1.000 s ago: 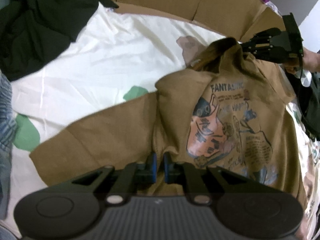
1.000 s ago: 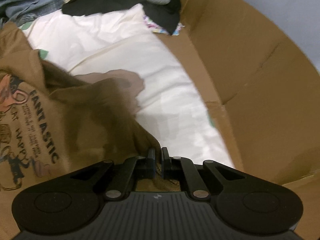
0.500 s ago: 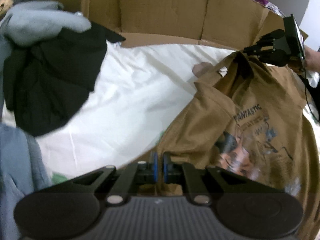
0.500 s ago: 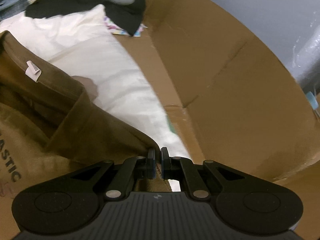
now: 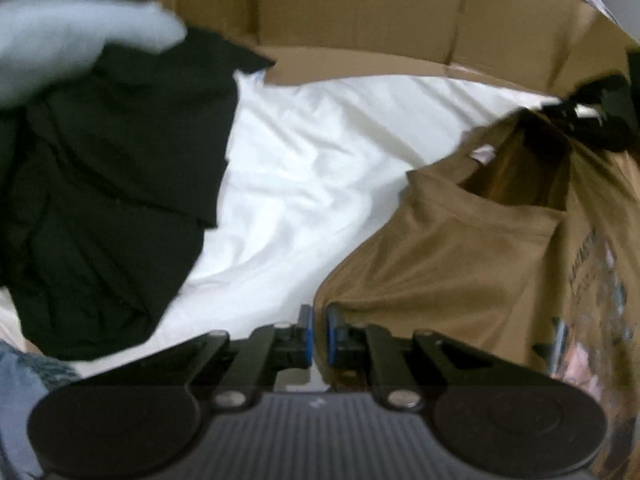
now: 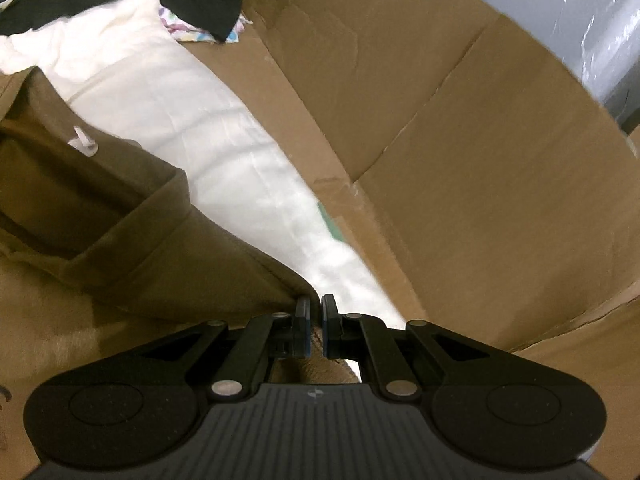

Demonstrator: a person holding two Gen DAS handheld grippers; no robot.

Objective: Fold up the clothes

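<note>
Left wrist view has swung since a second ago: back then the brown T-shirt (image 5: 472, 264) filled the middle of the picture with its whole printed front and a spread sleeve in sight, and now the shirt sits at the right side, only a blurred strip of the print showing near the right edge, while a black garment (image 5: 108, 200) and a pale grey garment (image 5: 60, 52) take up the left. The white sheet (image 5: 312, 168) lies bare between them. The left gripper (image 5: 317, 334) has its blue pads on the shirt's edge, the cloth caught between them, and its jaws are easing open a little. The right gripper (image 6: 315, 326) is clamped tight on the shirt's other corner, and in the left wrist view it shows at the far right with the neckline hanging open below it. In the right wrist view the printed lettering seen a second ago is gone from sight; the collar, with a small white tag (image 6: 82, 145) inside, now stretches from the jaws toward the left edge, lifted off the sheet. The cardboard box (image 6: 460, 152) rises as brown walls around the sheet, which lines its floor. Inside the box lie the shirt, the black garment and the grey one piled at the far end, a bit of patterned cloth (image 6: 188, 32) under the black garment, and some blue denim (image 5: 24, 384) at the near left.
</note>
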